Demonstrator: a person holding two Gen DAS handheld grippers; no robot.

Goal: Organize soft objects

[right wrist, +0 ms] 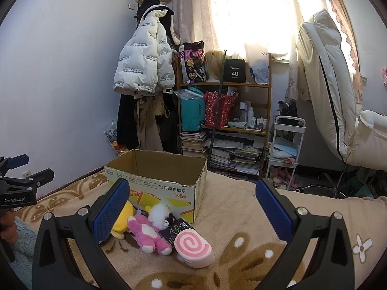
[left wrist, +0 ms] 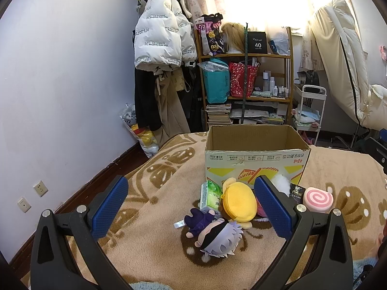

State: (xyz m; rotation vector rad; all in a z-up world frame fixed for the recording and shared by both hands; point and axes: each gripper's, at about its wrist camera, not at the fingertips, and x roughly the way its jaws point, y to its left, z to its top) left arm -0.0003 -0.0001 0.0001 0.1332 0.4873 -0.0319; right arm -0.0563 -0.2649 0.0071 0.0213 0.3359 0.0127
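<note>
I am holding the left tool [left wrist: 191, 203] with its jaws spread wide and nothing between them, hovering above the bed [left wrist: 154, 241], which is wearing a beige blanket with a brown pattern. I am keeping the right tool [right wrist: 192, 207] equally wide and unloaded over the same bed. An open cardboard box [left wrist: 256, 162] is standing upright on the blanket toward the far edge of the bed. The soft objects are lying in a cluster just in front of the box's printed front wall: a white-haired plush doll [left wrist: 212, 234] is resting nearest my left camera, touching a yellow plush [left wrist: 239, 204]; a green tissue pack [left wrist: 210, 197] is leaning beside the yellow plush. A pink plush bear [right wrist: 148, 234] is lying against a white fluffy toy [right wrist: 158, 215], with a black packet [right wrist: 175, 229] beside them. A pink swirl-roll cushion [right wrist: 193, 247] is sitting at the right end of the cluster.
</note>
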